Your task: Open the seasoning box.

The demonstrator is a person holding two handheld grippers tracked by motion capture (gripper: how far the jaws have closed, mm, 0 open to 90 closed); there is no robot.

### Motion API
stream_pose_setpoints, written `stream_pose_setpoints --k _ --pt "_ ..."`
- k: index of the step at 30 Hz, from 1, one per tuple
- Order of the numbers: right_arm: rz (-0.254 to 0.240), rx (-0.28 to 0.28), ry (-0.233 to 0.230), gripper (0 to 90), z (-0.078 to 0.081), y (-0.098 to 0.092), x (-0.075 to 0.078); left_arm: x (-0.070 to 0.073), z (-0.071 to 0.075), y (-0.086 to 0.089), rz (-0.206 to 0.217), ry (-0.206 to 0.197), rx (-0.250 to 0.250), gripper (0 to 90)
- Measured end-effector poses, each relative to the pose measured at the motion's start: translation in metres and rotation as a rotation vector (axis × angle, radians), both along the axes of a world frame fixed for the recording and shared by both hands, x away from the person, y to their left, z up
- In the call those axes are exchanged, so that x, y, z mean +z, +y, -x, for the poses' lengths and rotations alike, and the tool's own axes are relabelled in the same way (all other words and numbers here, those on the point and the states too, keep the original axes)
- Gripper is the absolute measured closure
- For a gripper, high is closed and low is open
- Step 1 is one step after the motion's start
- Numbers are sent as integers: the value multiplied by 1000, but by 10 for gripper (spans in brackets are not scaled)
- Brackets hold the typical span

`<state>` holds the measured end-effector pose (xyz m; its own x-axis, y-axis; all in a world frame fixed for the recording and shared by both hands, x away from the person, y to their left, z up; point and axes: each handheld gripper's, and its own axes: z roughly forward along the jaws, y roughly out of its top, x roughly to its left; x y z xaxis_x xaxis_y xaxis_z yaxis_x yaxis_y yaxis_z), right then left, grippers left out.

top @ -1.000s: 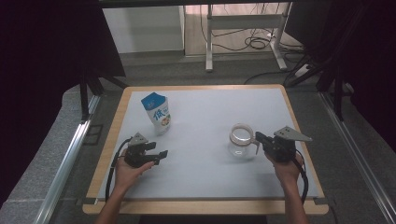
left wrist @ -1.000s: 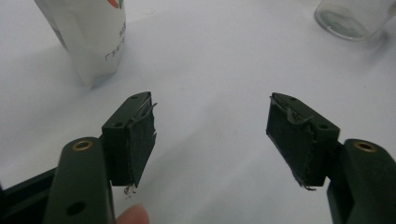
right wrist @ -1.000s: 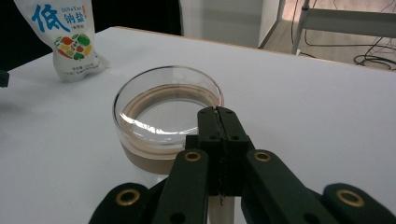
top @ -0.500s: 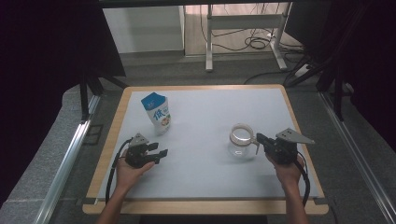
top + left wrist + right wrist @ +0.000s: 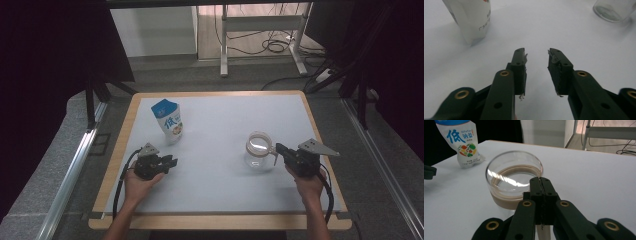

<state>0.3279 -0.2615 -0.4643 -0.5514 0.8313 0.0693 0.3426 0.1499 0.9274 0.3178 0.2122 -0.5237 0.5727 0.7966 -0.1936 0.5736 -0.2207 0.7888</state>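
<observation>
A blue-and-white pouch [image 5: 168, 121] with printed vegetables stands at the table's back left, and its white side [image 5: 471, 20] is far left in the left gripper view. My left gripper [image 5: 172, 162] rests on the table in front of it. Its jaws have just been closing, a gap remains, and nothing is between them [image 5: 537, 56]. A clear glass jar [image 5: 259, 149] stands right of centre. My right gripper [image 5: 278, 148] is shut, its tips [image 5: 540, 181] at the jar's near rim [image 5: 514, 173]. I cannot tell whether they pinch anything.
The white table top [image 5: 225, 190] has a wooden edge [image 5: 220, 222]. Dark curtains stand on both sides. A metal desk frame and cables [image 5: 260, 40] sit on the floor beyond the far edge. The jar [image 5: 614, 10] is at the upper right of the left gripper view.
The left gripper's jaws have narrowed. Both hands, the pouch and the jar stay where they were.
</observation>
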Motion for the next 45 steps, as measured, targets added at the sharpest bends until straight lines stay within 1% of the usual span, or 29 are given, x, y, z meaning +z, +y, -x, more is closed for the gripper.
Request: stream_pose_setpoints --k 1,2,4,5,6,7,8,9,10,11,12,14,15,16,17,18,19,20,24,26,32,35,36,37,39,42,43,44,45 --pt "5 -10 0 898 1 0 -1 0 0 0 2 1 -4 724" --pt "5 -10 0 898 1 0 -1 0 0 0 2 2 -7 724" --pt "45 -26 16 899 0 0 -4 -1 -1 -1 1 6 -16 745" --pt "17 -18 13 899 0 -1 -7 -2 -1 -1 3 10 -19 758" --pt "2 -15 16 899 0 -2 -8 -2 -1 -1 8 15 -23 774" --pt "-1 -12 20 899 0 -3 -8 -2 -1 -1 9 17 -26 780" --pt "9 -19 16 898 0 -3 -8 -2 -2 -1 7 17 -31 780" --pt "18 -36 0 898 1 -3 -6 -2 -2 -1 8 17 -32 776" --pt "15 -37 -10 898 2 -3 -4 -2 -2 -1 9 17 -33 771" --pt "11 -34 -31 898 5 -2 2 -3 -2 -1 10 19 -31 768" --pt "11 -34 -31 898 5 -2 2 -3 -2 -1 11 19 -34 768" --pt "22 -20 -51 898 6 3 7 -3 -2 -1 11 23 -34 772" --pt "22 -20 -51 898 6 3 7 -3 -2 -2 9 23 -36 772" --pt "44 -12 -50 898 5 7 7 -3 -2 -2 8 24 -38 770" --pt "44 -12 -50 898 5 7 7 -3 -2 -2 8 23 -39 770" --pt "61 -12 -42 898 3 9 4 -3 -2 -3 8 23 -40 767" --pt "61 -12 -42 898 3 9 4 -3 -2 -3 7 23 -40 767" --pt "71 -14 -38 898 2 10 3 -3 -2 -3 7 23 -40 765" --pt "63 -11 -38 899 2 10 1 -3 -1 -3 10 21 -40 760" --pt "49 -11 -44 899 3 9 0 -2 -1 -3 11 19 -39 760" --pt "21 -6 -40 899 4 7 -3 0 -3 -5 29 17 -48 778" --pt "13 -3 -39 899 3 7 -4 4 -5 -11 40 14 -62 816" --pt "13 -3 -39 899 3 7 -4 5 -7 -14 45 10 -70 816" --pt "11 -1 -38 899 3 7 -4 7 -9 -18 50 4 -81 865" --pt "10 -1 -38 899 3 7 -4 12 -13 -28 66 -3 -111 883" --pt "12 2 -37 899 3 7 -4 20 -21 -48 70 -18 -160 900" --pt "11 2 -38 899 3 7 -4 23 -26 -58 83 -20 -178 900" --pt "11 2 -38 899 3 7 -4 23 -26 -58 83 -20 -178 900" --pt "11 2 -38 899 3 7 -4 24 -29 -64 95 -19 -192 900"
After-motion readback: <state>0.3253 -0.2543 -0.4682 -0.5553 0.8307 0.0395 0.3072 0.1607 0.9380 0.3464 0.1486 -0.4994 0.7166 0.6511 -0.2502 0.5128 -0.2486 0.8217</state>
